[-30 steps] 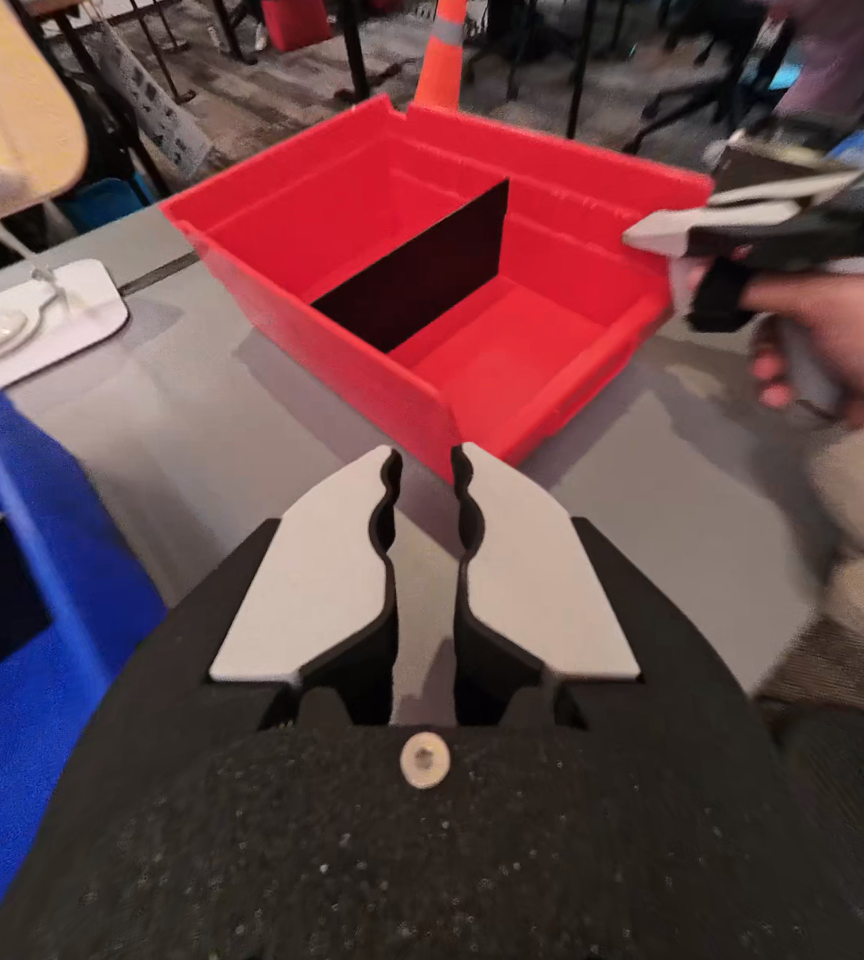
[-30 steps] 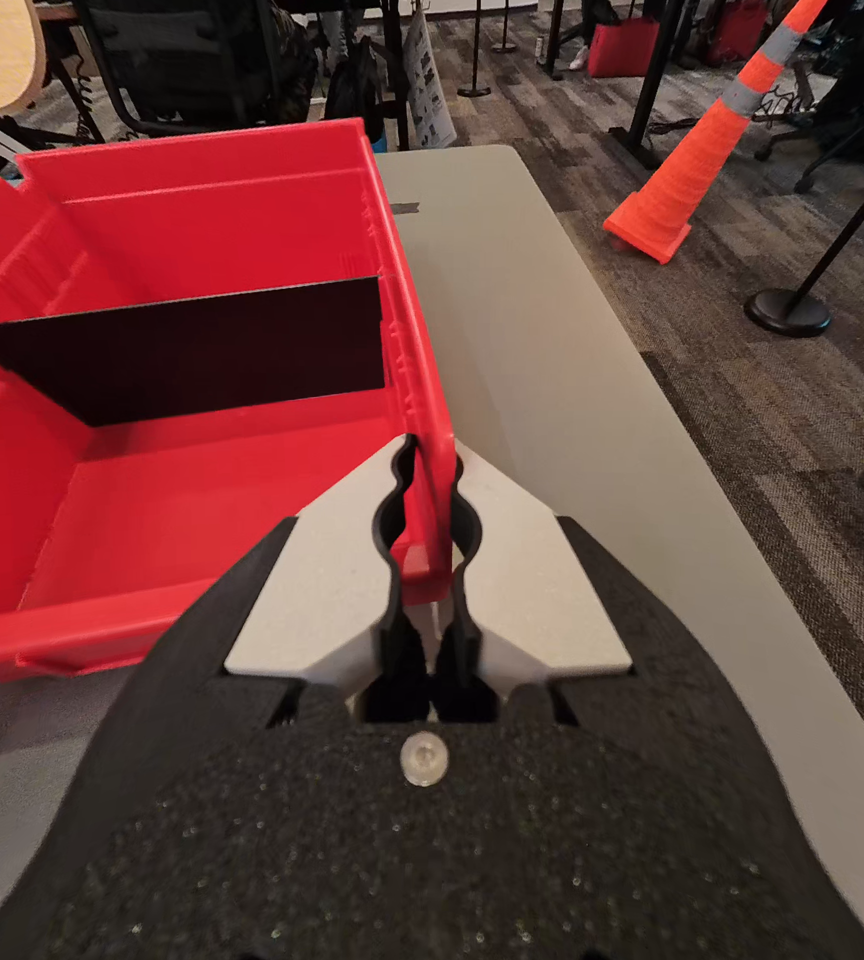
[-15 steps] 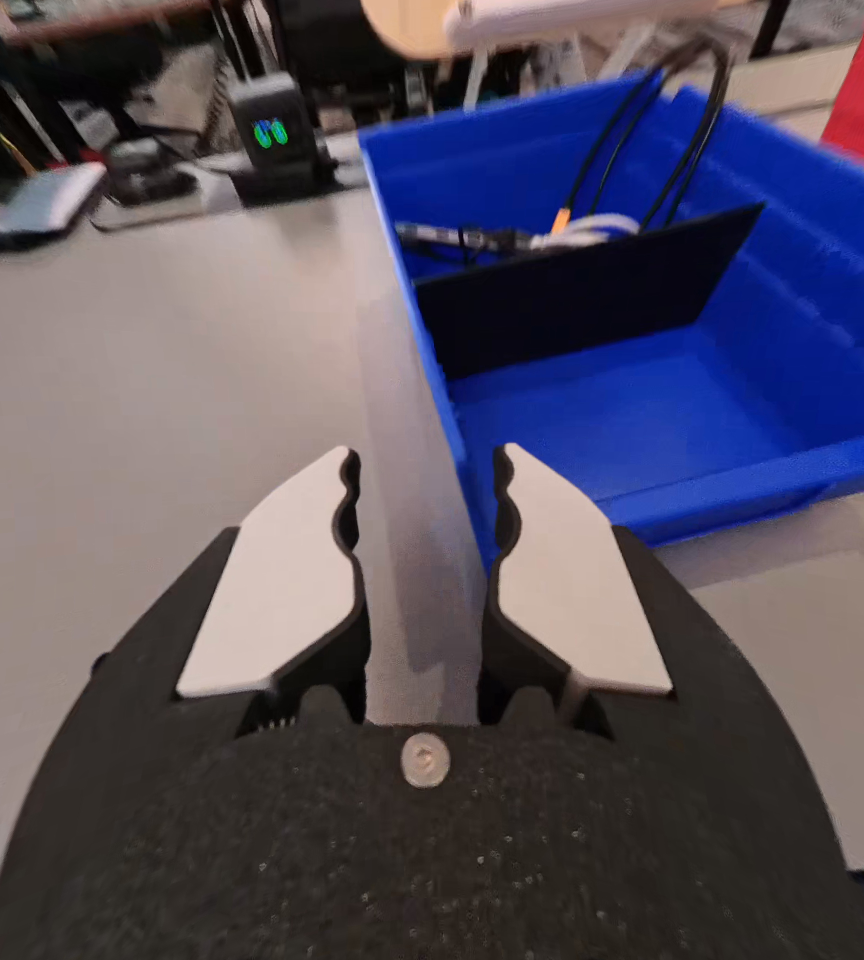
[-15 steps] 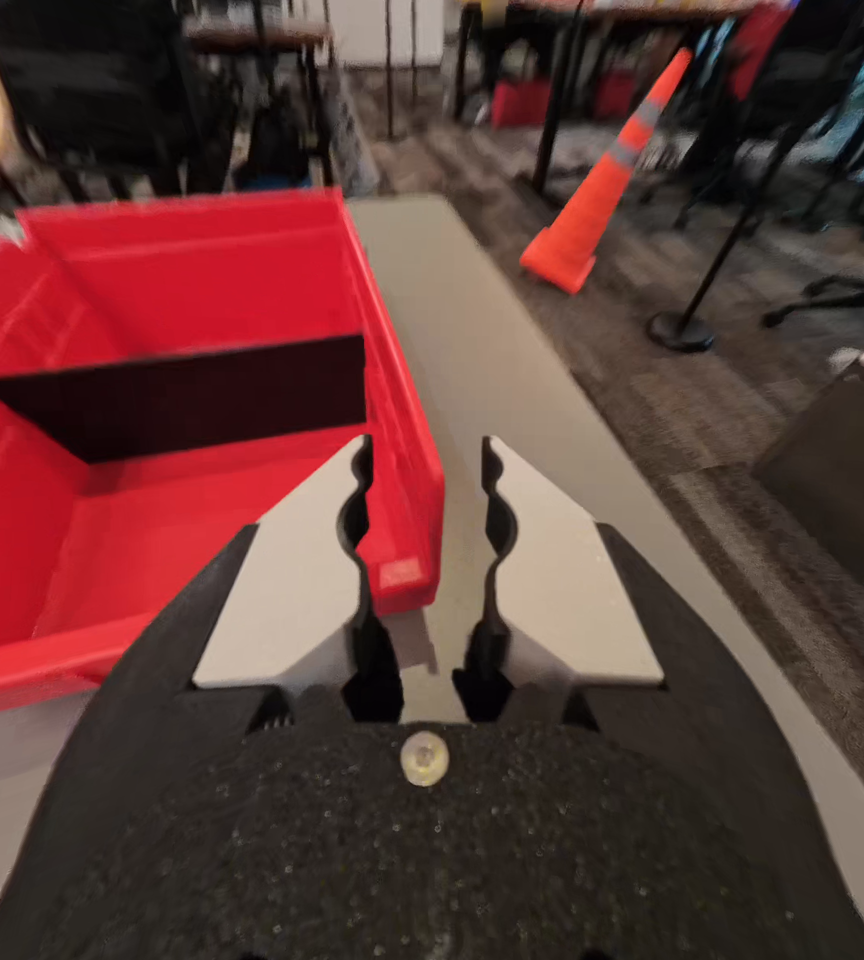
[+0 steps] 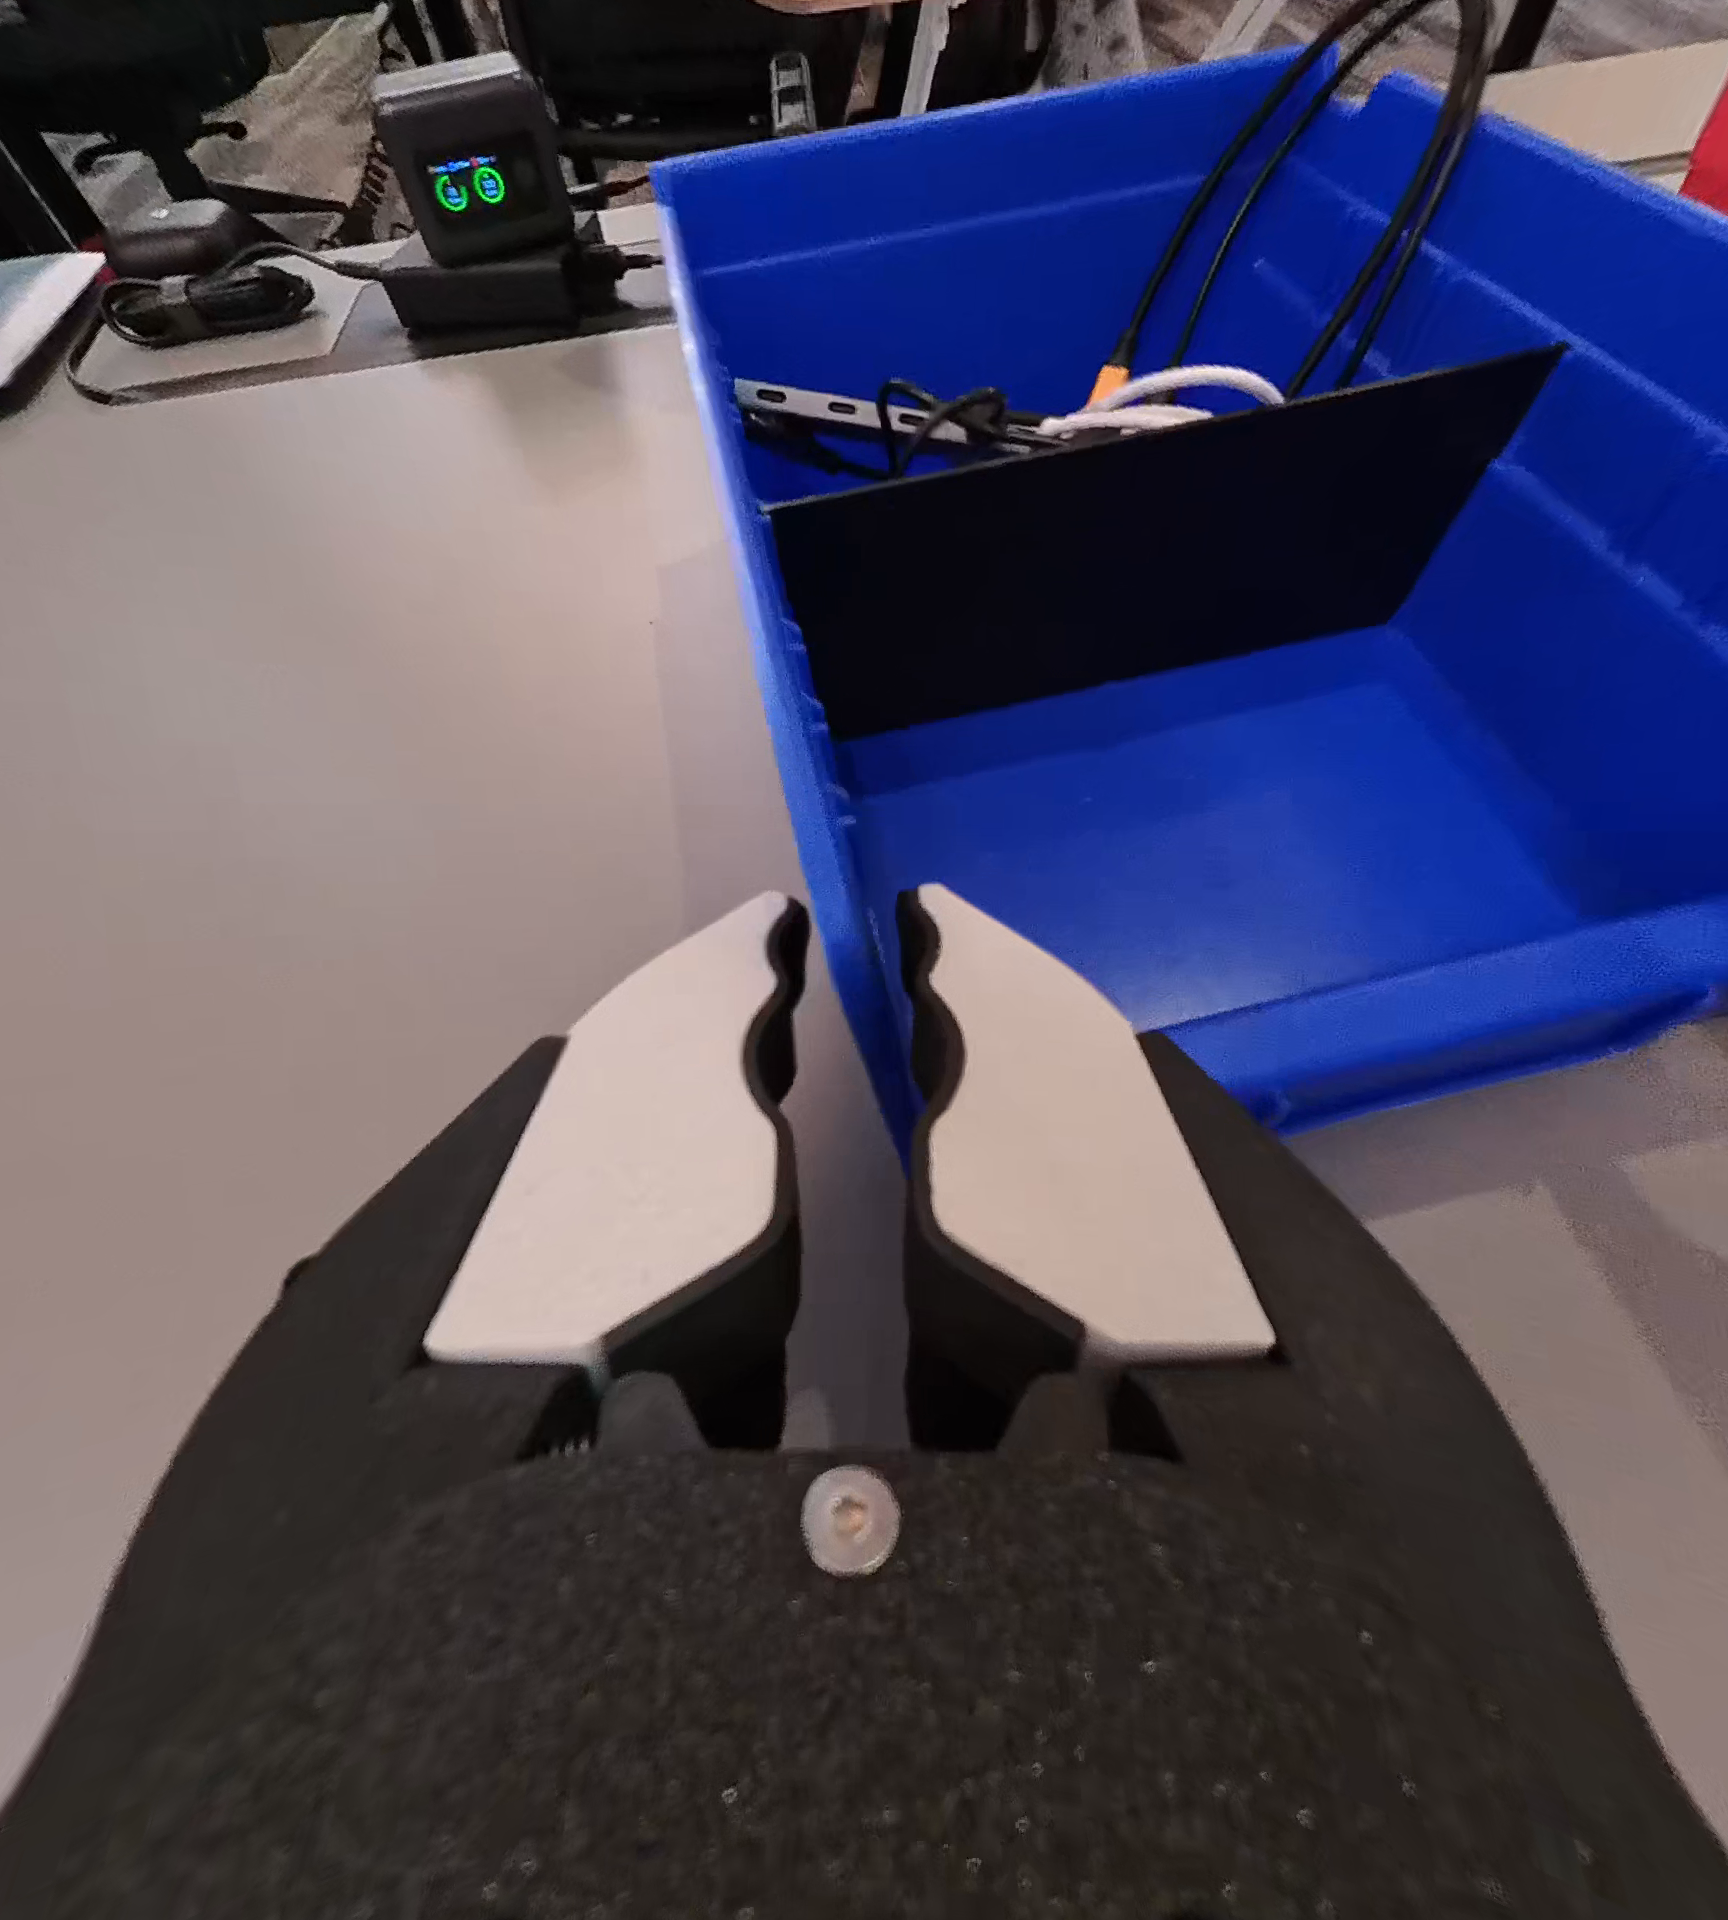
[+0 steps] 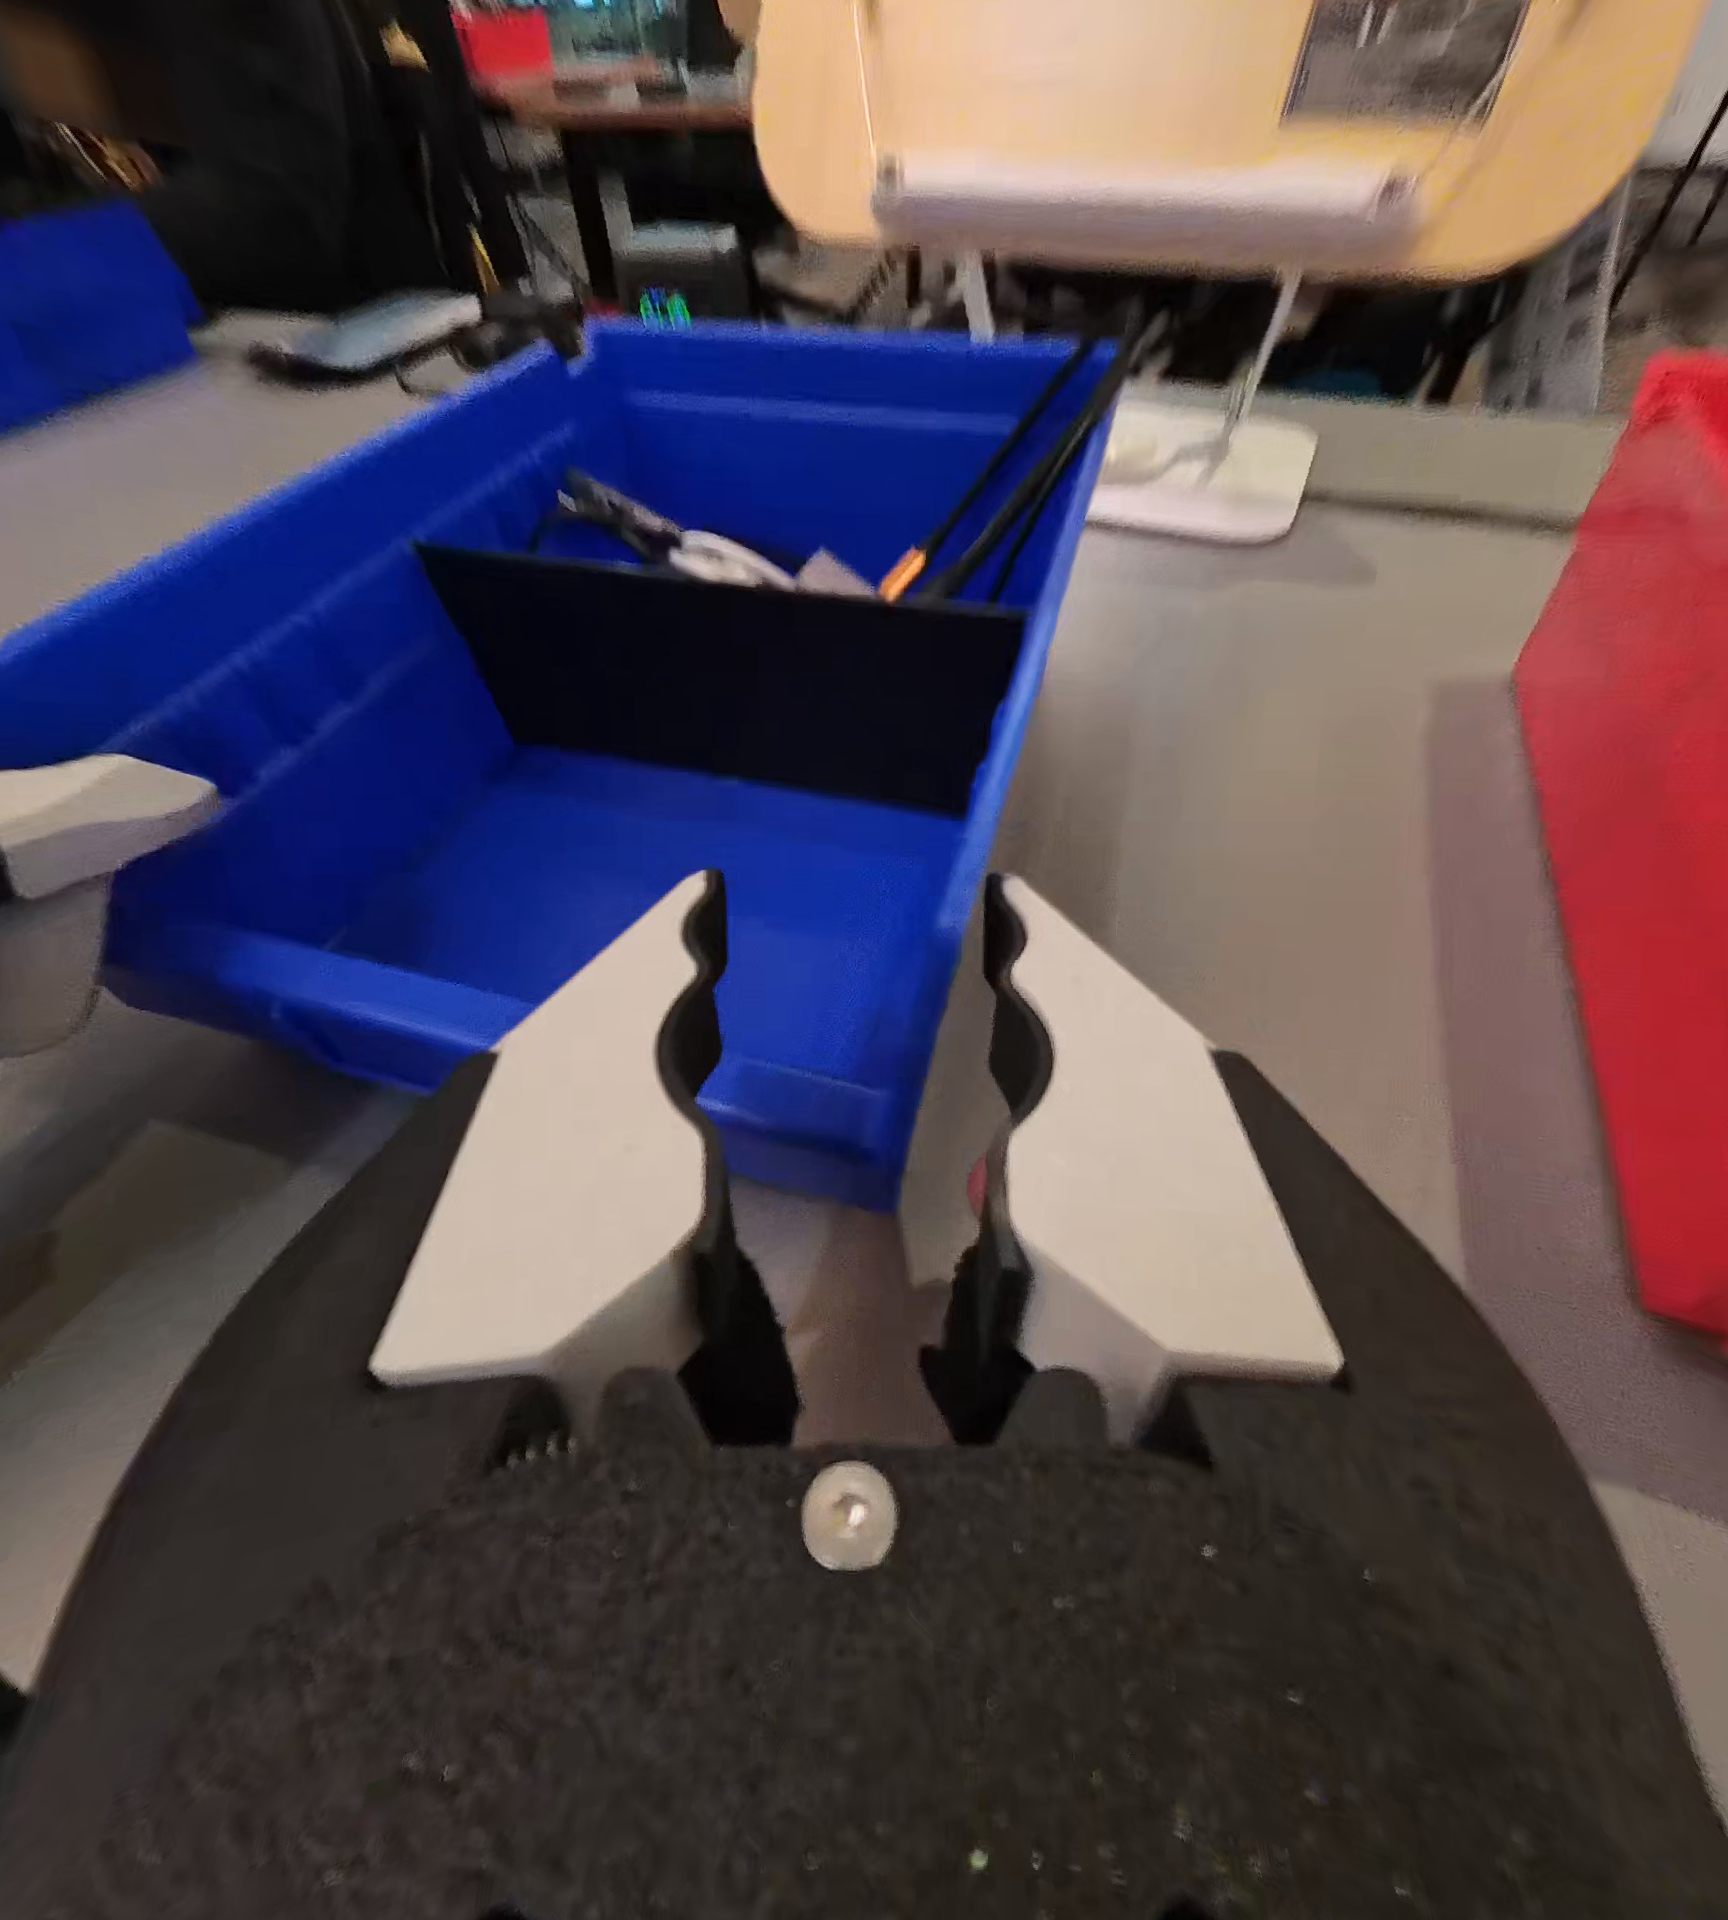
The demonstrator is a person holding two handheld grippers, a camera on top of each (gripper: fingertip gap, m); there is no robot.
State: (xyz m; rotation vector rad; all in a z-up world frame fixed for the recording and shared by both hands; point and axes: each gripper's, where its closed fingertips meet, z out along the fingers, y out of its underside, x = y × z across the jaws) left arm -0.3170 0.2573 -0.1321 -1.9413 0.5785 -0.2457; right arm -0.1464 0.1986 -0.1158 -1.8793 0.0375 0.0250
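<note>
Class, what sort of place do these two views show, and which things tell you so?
Probably a lab or workshop. A grey table holds a blue bin with cables, a red bin and a charger with a lit screen.

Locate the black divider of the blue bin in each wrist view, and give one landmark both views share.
Left wrist view: the black divider stands right of centre in the upper half, crossing the blue bin, beyond the left gripper.
Right wrist view: the divider sits near centre, above the right gripper.
Shared landmark: the orange-tipped cable behind the divider.
</note>
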